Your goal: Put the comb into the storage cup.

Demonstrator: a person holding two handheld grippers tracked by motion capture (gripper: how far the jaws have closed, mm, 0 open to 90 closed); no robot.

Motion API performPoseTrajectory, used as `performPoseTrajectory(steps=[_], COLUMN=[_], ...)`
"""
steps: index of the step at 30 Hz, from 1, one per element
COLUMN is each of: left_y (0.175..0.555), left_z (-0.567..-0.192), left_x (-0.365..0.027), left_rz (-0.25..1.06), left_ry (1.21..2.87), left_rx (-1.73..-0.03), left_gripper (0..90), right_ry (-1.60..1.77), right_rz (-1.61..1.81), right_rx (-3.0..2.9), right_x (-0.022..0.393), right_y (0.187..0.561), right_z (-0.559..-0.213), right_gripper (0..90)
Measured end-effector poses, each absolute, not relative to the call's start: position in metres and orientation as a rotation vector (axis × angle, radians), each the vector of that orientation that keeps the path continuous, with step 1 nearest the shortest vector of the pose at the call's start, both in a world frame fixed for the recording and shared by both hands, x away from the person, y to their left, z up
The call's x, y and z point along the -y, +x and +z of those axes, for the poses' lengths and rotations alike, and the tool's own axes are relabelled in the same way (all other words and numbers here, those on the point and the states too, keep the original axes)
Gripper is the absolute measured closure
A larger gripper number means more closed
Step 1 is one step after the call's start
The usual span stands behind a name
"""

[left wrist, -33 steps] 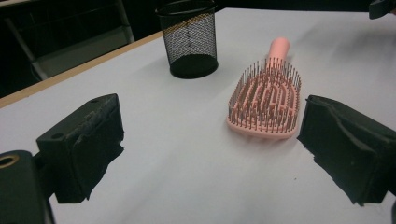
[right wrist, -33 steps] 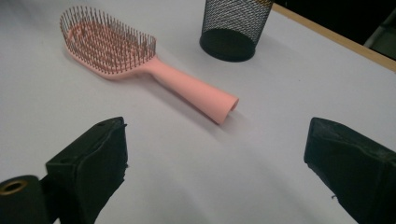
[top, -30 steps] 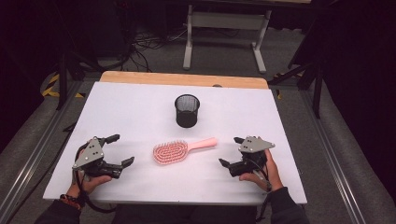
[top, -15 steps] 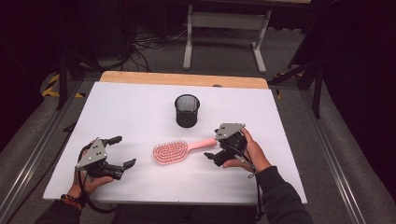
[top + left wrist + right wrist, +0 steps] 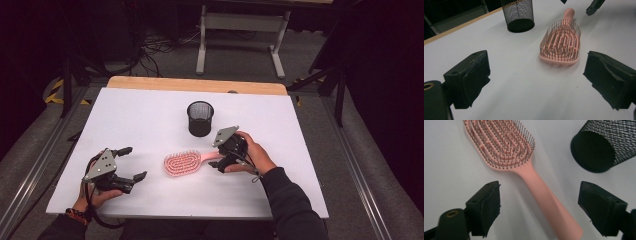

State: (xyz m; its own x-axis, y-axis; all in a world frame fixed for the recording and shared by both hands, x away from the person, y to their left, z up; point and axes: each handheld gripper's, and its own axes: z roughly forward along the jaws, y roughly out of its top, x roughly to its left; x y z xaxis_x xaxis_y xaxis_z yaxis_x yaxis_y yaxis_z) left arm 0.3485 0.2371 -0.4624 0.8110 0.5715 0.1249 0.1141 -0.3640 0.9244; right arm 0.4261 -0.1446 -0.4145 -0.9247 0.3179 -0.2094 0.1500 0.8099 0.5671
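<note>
Now the right hand-held gripper [image 5: 539,207] straddles the pink hairbrush [image 5: 186,162] handle on the white counter [image 5: 140,115], jaws closing but not yet gripping (light, rigid plastic, probably best taken mid-handle); left hand-held gripper [image 5: 128,163] open, empty.

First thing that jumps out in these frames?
The pink hairbrush lying bristles-up mid-table, its handle between the right gripper's jaws, which have just been closing but don't touch it. Behind it stands a black mesh cup. The left gripper sits open near the table's front left.

Left tool [image 5: 131,162] gapes wide; right tool's [image 5: 216,159] jaws, apparently unpressed, have just been closing.
</note>
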Motion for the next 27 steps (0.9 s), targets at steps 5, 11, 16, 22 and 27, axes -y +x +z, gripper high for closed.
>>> performPoseTrajectory(steps=[5,11,16,22,27], left_y=[0.349,0.348,0.347,0.347,0.346], left_z=[-0.463,-0.464,-0.464,-0.464,-0.464], left_x=[-0.237,-0.235,-0.234,-0.233,-0.233], left_rz=[0.524,0.518,0.508,0.510,0.516], left_ry=[1.911,1.939,1.944,1.954,1.961], left_rx=[-0.516,-0.487,-0.477,-0.464,-0.459], left_gripper=[7.5,7.6,7.7,7.7,7.8], right_ry=[0.243,0.143,0.092,0.016,-0.078], right_rz=[0.684,0.577,0.528,0.499,0.468], right_rx=[-2.771,-2.870,-2.912,-2.960,-3.005], right_x=[0.127,0.112,0.106,0.100,0.094], right_y=[0.436,0.446,0.454,0.460,0.465], right_z=[-0.420,-0.428,-0.431,-0.434,-0.433], right_gripper=[26.1,37.6,47.7,58.0,65.3])
